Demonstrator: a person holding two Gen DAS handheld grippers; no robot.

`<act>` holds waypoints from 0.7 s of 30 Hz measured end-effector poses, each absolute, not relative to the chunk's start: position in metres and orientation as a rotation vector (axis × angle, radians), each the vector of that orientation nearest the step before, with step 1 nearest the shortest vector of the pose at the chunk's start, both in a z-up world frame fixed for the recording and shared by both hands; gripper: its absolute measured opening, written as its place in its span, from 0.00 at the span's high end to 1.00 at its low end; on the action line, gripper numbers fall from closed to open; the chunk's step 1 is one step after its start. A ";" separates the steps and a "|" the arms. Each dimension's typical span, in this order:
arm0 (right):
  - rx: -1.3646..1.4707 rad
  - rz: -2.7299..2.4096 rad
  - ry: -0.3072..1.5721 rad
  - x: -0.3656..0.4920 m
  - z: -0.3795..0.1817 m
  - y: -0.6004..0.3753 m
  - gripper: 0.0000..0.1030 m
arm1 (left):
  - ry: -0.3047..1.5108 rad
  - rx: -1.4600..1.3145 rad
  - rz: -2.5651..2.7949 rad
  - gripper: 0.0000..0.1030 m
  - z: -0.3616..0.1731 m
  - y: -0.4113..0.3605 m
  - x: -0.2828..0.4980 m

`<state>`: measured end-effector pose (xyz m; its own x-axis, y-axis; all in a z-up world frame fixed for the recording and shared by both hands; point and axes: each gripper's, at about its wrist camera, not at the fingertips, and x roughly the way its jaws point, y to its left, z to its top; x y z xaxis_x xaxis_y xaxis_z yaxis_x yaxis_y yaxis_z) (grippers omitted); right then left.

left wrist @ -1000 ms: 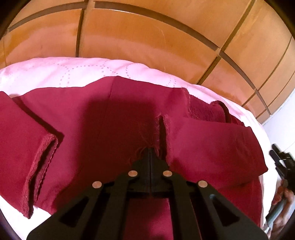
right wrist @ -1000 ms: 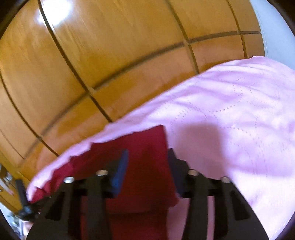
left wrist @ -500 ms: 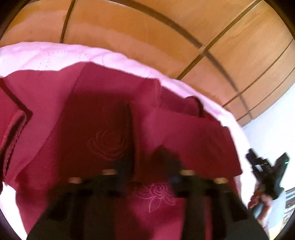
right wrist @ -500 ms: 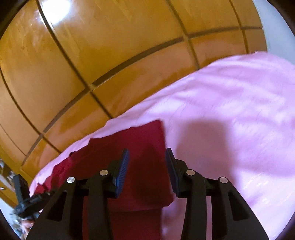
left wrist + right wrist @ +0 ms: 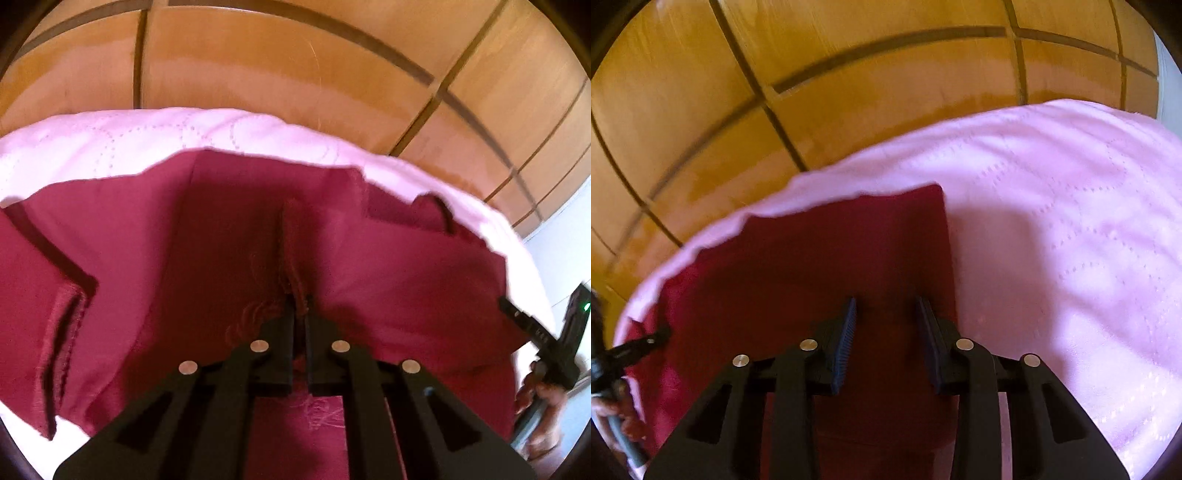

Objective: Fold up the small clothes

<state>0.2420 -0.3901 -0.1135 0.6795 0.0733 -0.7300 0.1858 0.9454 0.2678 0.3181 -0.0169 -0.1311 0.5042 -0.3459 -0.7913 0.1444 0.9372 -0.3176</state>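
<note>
Warm orange-brown wooden panels (image 5: pixel 288 66) with dark grooves fill the far background of both wrist views. Below them lies a pale pink quilted bedspread (image 5: pixel 1071 240), stitched with dotted curving lines.

Spread on the bedspread is a dark red garment (image 5: pixel 147 258), lying flat with several folds. From the left wrist view, one folded-over part with a stitched hem sits at the near left, and another folded flap lies on the right, reaching toward the far right edge of the bed. Faint embroidered roses show on the cloth near the middle.

Low in that view, the left gripper (image 5: pixel 300 314) has its black jaws closed, pinching a raised ridge of the red cloth's edge between the fingertips.

At the far right of that same view, a hand holding the right gripper's handle can be seen, blurred.

From the right wrist view, the garment's far corner is square and lies on the pink bedspread, with bare bedspread to its right. The right gripper (image 5: pixel 886 314) hangs over the red cloth near that right edge. Its blue-padded jaws stand apart and are closing, with red cloth lying beneath the gap; the pads press on nothing. The picture is slightly blurred.
</note>
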 end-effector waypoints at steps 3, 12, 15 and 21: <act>0.326 -0.086 0.812 0.243 -0.115 -0.390 0.68 | 0.928 -0.162 -0.279 0.92 -0.134 -0.021 0.308; 0.242 -0.149 0.806 0.233 -0.105 -0.381 0.46 | 0.842 -0.100 -0.213 0.19 -0.114 -0.015 0.260; 0.095 -0.195 0.764 0.214 -0.089 -0.349 0.33 | 0.849 -0.136 -0.185 0.19 -0.112 0.003 0.235; 0.092 0.005 0.770 0.181 -0.082 -0.288 0.33 | 0.847 -0.195 -0.064 0.10 -0.114 0.041 0.192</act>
